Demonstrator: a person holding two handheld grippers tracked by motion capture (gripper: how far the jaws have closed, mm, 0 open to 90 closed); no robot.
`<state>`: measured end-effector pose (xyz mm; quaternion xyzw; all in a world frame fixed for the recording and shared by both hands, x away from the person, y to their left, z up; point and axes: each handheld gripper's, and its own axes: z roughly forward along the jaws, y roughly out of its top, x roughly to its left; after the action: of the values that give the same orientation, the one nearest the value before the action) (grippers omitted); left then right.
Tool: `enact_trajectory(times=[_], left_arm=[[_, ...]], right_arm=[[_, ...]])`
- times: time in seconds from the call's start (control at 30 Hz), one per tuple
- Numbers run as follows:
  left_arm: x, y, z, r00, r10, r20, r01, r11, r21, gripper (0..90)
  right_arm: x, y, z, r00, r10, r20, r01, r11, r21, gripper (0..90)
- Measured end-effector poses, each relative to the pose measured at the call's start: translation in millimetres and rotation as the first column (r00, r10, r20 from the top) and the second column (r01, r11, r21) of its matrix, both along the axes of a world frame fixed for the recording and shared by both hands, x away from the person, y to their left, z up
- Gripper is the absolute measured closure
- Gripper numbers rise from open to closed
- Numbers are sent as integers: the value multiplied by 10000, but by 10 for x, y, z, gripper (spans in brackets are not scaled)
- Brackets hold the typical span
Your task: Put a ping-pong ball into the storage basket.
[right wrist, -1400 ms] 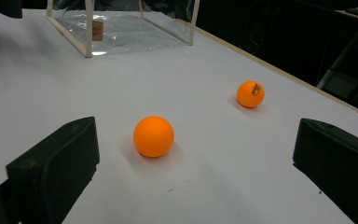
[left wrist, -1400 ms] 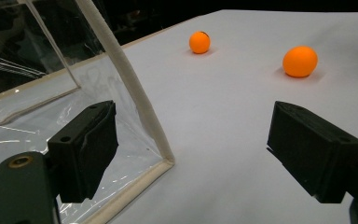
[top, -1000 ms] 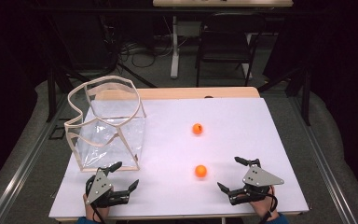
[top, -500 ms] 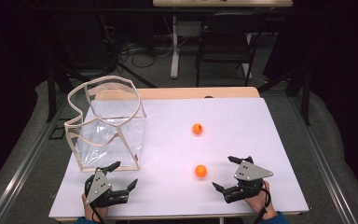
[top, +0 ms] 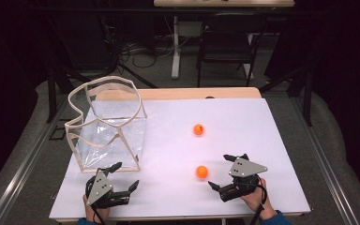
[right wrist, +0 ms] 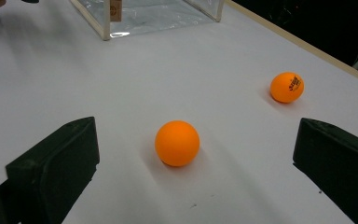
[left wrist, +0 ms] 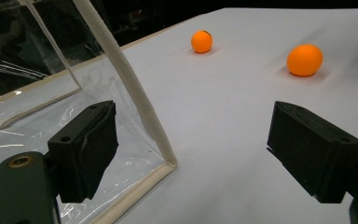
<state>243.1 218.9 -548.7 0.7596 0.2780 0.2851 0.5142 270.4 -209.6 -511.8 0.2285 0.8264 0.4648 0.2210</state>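
Two orange balls lie on the white table top (top: 262, 140): a plain near one (top: 201, 171) (right wrist: 177, 143) and a far one (top: 198, 129) (right wrist: 287, 87) with dark print. My right gripper (top: 218, 171) (right wrist: 193, 163) is open just right of the near ball, which sits between and slightly ahead of its jaws, untouched. My left gripper (top: 125, 176) (left wrist: 200, 149) is open and empty at the front left, beside the lower corner of a clear bag with cream trim (top: 108, 124) (left wrist: 135, 93). The left gripper view has both balls farther off, the near ball (left wrist: 305, 59) and the far ball (left wrist: 201, 41).
The clear bag stands open-topped on the table's left side, with its base (right wrist: 144, 14) at the top of the right gripper view. A wooden strip (top: 201, 93) edges the far side of the table. A chair (top: 227, 42) and cables stand beyond it.
My right gripper has moved left toward the near ball, which now sits between its open jaws. The left gripper, the balls and the bag have stayed put.
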Motion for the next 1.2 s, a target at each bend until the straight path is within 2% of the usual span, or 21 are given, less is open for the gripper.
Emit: enact_trajectory(times=[0.33, 0.83, 1.2], left_arm=[[-5, 2, 5, 10000, -29, 46, 29, 10000, 42, 159], [-3, -4, 6, 10000, -14, 87, 14, 10000, 21, 159], [-5, -1, 2, 10000, -62, 49, 62, 10000, 1, 159]], right_arm=[[96, 153, 2, 9996, 132, -235, -142, 9989, -436, 0], [204, 248, -15, 9980, 91, -631, -131, 9979, -631, 0], [340, 348, -115, 9919, 2, -1271, -121, 9956, -932, 0]])
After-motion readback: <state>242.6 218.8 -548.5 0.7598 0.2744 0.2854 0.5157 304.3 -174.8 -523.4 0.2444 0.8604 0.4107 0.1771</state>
